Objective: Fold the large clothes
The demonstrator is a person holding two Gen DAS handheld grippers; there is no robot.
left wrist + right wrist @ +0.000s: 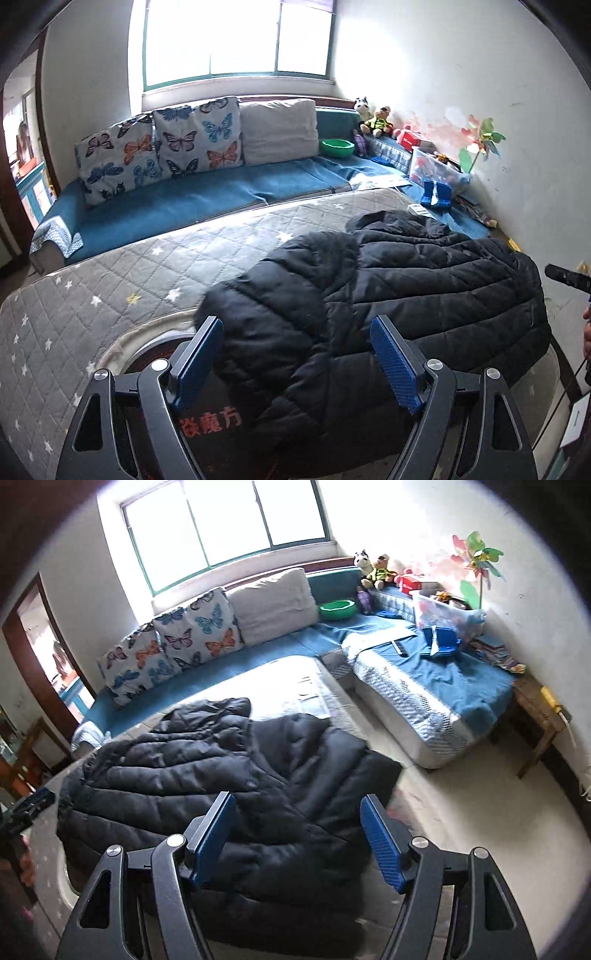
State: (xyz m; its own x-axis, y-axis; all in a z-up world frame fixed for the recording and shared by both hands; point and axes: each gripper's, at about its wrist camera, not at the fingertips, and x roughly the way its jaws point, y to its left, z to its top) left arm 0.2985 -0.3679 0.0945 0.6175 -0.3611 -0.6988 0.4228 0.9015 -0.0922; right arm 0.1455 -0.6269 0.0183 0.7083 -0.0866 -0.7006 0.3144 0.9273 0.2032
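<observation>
A black quilted puffer jacket point(388, 291) lies crumpled on a table under a grey star-patterned quilted cover point(110, 295). My left gripper point(297, 328) is open above the jacket's near left part, holding nothing. In the right wrist view the same jacket point(221, 786) spreads over the table's right end. My right gripper point(297, 805) is open just above its near edge, empty. The right gripper's tip point(567, 278) shows at the right edge of the left wrist view. The left gripper point(33, 805) shows at the left edge of the right wrist view.
A blue corner sofa point(184, 199) stands behind the table with butterfly cushions point(162, 144), a white pillow point(280, 129) and a green bowl point(338, 147). A clear toy bin point(443, 609), soft toys and a pinwheel point(476, 561) are at the right. A wooden stool point(535, 716) stands by the wall.
</observation>
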